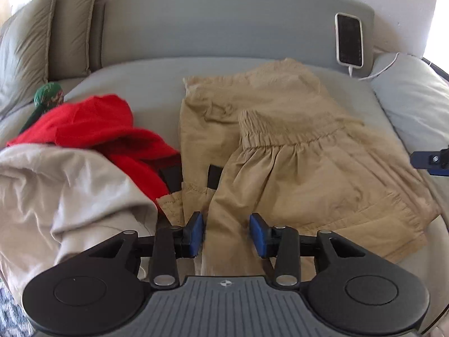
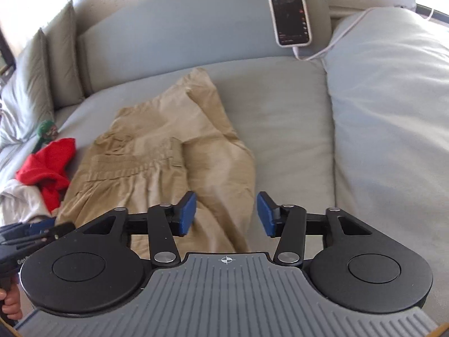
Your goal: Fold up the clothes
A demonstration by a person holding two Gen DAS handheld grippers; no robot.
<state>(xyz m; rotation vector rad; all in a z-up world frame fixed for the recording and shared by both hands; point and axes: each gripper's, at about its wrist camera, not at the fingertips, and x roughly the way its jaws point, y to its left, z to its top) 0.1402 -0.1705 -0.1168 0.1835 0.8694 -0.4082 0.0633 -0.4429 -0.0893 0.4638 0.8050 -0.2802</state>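
Tan trousers (image 1: 280,151) lie partly folded on the grey sofa seat (image 1: 140,84), elastic waistband up. My left gripper (image 1: 226,231) is open, its blue pads either side of a trouser fold at the near edge, not closed on it. In the right wrist view the same trousers (image 2: 168,151) lie centre-left. My right gripper (image 2: 226,213) is open over their right near edge, with cloth between the pads. The right gripper's tip (image 1: 429,159) shows at the right edge of the left wrist view. The left gripper (image 2: 28,233) shows at lower left of the right wrist view.
A red garment (image 1: 98,132) and a beige garment (image 1: 56,196) are piled left of the trousers, with a green item (image 1: 49,95) behind. A phone (image 1: 349,39) with a white cable leans on the backrest. Cushions stand at left (image 1: 25,56) and right (image 2: 393,112).
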